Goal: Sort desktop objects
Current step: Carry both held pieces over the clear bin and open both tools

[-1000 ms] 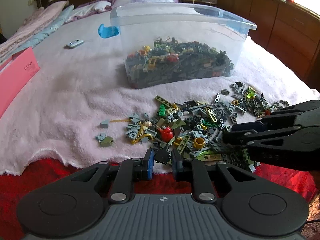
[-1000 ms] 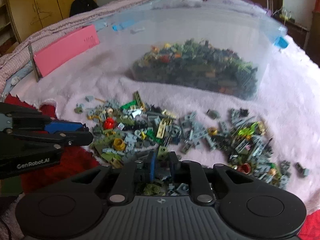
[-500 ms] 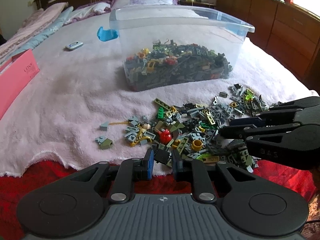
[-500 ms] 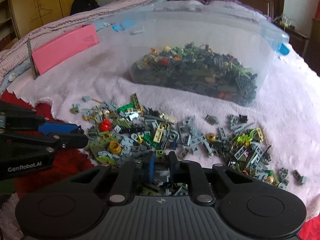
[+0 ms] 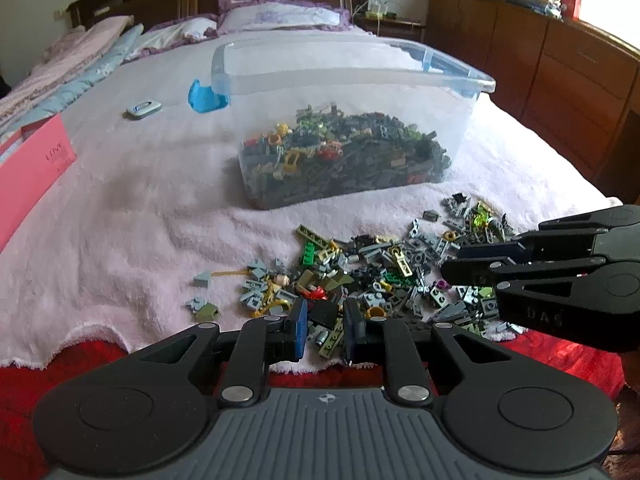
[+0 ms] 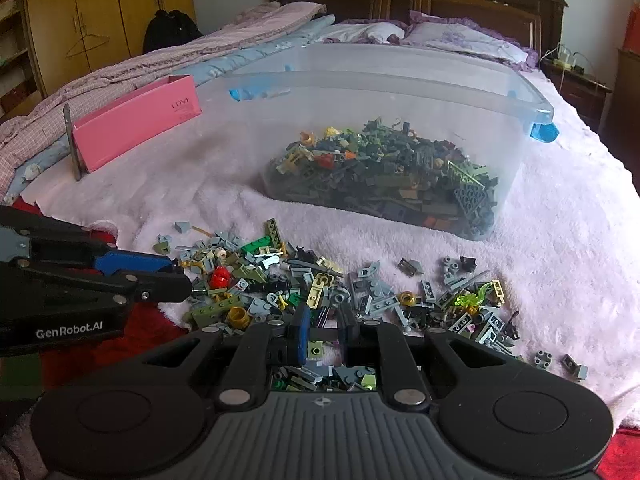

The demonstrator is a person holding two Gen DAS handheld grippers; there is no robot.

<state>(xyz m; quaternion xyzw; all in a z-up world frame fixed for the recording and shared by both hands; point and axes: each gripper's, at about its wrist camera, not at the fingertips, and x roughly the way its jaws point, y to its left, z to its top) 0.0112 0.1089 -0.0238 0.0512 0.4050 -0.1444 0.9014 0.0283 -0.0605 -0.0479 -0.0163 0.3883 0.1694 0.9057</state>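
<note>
Both tools rose; left tool (image 5: 325, 322) grips a black piece (image 5: 323, 314), right tool (image 6: 322, 334) a dark bar (image 6: 323, 334); "GenRobot.AI" label (image 6: 69, 332).

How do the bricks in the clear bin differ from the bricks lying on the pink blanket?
The bricks in the clear bin sit heaped in a deep, dense layer held by its walls; the loose bricks on the blanket are spread thin with bare fleece between them. The binned heap lies farther from both grippers; the loose scatter lies right at their fingers. Both are mixed small pieces, mostly grey and olive with yellow, red and green bits.
</note>
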